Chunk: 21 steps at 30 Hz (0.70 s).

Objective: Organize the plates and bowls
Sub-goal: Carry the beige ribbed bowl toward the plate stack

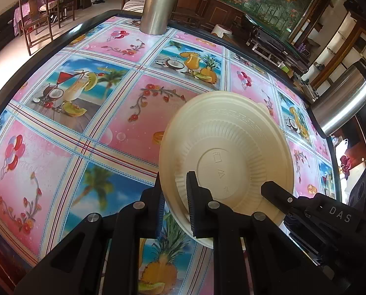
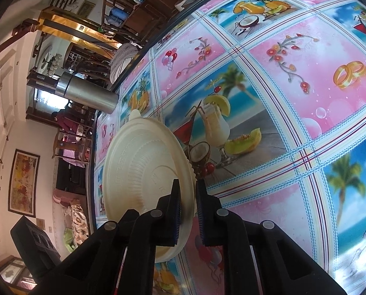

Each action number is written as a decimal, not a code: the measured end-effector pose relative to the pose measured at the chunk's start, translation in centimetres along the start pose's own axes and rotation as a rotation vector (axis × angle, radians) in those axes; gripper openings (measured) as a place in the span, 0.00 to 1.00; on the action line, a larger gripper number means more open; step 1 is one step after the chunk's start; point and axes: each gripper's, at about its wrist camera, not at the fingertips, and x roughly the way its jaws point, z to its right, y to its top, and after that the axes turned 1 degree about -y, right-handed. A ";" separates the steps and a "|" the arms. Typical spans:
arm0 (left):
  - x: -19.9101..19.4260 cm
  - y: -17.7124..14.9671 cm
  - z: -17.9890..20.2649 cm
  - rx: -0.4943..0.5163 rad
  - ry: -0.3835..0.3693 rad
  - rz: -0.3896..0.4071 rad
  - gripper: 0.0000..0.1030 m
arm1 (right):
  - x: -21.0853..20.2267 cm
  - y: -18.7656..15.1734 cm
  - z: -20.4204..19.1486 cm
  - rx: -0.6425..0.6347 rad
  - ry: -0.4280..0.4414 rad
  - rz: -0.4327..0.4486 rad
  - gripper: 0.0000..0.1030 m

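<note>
The left claw (image 1: pixel 175 204) pinches the rim of a cream plate (image 1: pixel 228 152); the right claw (image 2: pixel 188 211) is pressed on the rim of the same plate (image 2: pixel 143 172) from the other side. The plate is held upside down and tilted above the bench (image 1: pixel 84 113). It looks light, thin and a little flexible, perhaps slippery, so the rim is the place to hold, without hard squeezing.
</note>
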 end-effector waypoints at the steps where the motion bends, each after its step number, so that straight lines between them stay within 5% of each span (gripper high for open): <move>1: 0.0 -0.2 0.0 0.001 0.000 -0.007 0.13 | -0.1 -0.1 0.0 0.001 -0.002 -0.005 0.11; 10: -1.6 -4.1 -0.4 0.006 -0.061 -0.069 0.13 | -2.0 -2.4 1.2 0.003 -0.007 -0.058 0.09; 21: -7.1 -11.7 0.1 0.170 -0.062 -0.068 0.14 | -7.5 -9.8 5.2 0.023 0.045 -0.073 0.09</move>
